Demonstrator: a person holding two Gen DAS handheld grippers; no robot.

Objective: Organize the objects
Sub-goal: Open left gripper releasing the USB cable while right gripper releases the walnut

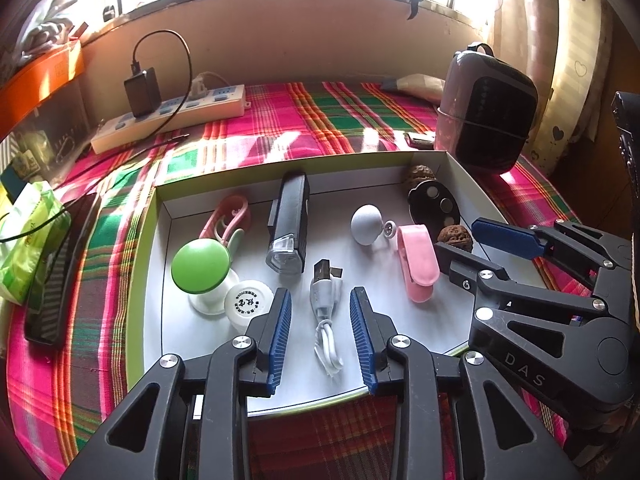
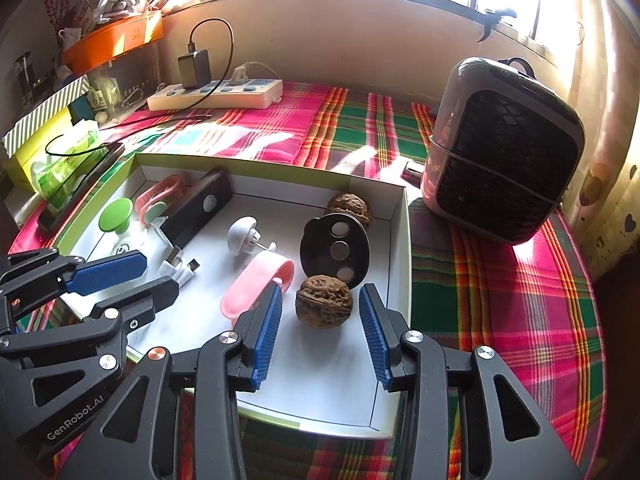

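A shallow white box (image 1: 154, 264) on the plaid cloth holds small items. My left gripper (image 1: 320, 300) is open around a coiled white USB cable (image 1: 326, 292), and its blue pads (image 1: 280, 320) are clear of it. In the right wrist view my right gripper (image 2: 321, 292) is open astride a brown walnut (image 2: 324, 304), with gaps on both sides. A second walnut (image 2: 350, 206) sits in the far corner behind a black oval disc (image 2: 334, 250). A pink clip (image 2: 256, 284), a black bike light (image 1: 288, 224) and a green-capped knob (image 1: 200, 266) also lie in the box.
A grey-and-black heater (image 2: 504, 152) stands right of the box. A white power strip (image 1: 172, 120) with a black charger lies at the back left. A green tissue pack (image 1: 24, 248) and a dark phone (image 1: 60, 268) sit left of the box.
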